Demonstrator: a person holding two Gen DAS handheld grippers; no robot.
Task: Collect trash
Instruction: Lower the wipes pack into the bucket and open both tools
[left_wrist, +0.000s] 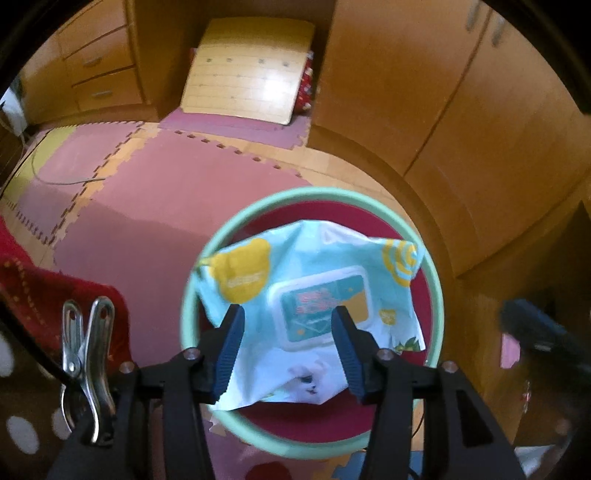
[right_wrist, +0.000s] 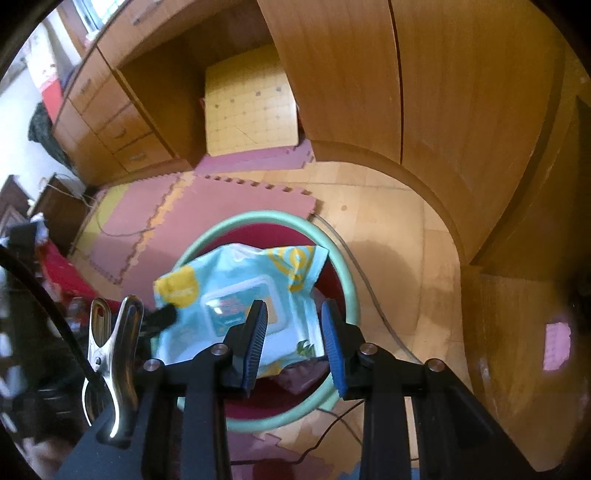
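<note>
Landmark for these notes: the green-rimmed bin (left_wrist: 436, 280), red-lined, standing where the foam floor mats (left_wrist: 177, 192) give way to bare wood floor.

Wardrobe wall (left_wrist: 424, 92): runs behind the bin and off to the right in both views. No litter shows along its foot. A small pink patch (right_wrist: 557, 345) lies on the floor to the right of the bin, near the wardrobe; too blurred to say whether it is trash. Judge it yourself on the next pass.

Foam floor mats: spread behind and to the left of the bin. Only a thin cable trails across them; nothing else loose on the part you can see.

Wet-wipes packet (left_wrist: 314, 295): pale blue with yellow shapes and a white flip lid. It lies across the mouth of the bin, inside the rim, crumpled and not sunk out of sight. Whether it rests on the liner or is dropping, the frames do not tell.

Your left gripper (left_wrist: 288, 350): above the near side of the bin, jaws parted, the blue pads (left_wrist: 231, 347) standing clear to either side of the packet and pressing nothing.

Your right gripper (right_wrist: 293, 343): also above the bin's near side, jaws parted, nothing between them.

Progress, as a judgement: this packet reads as delivered and let go. What remains is a look around the bin for more, starting with that pink patch.
</note>
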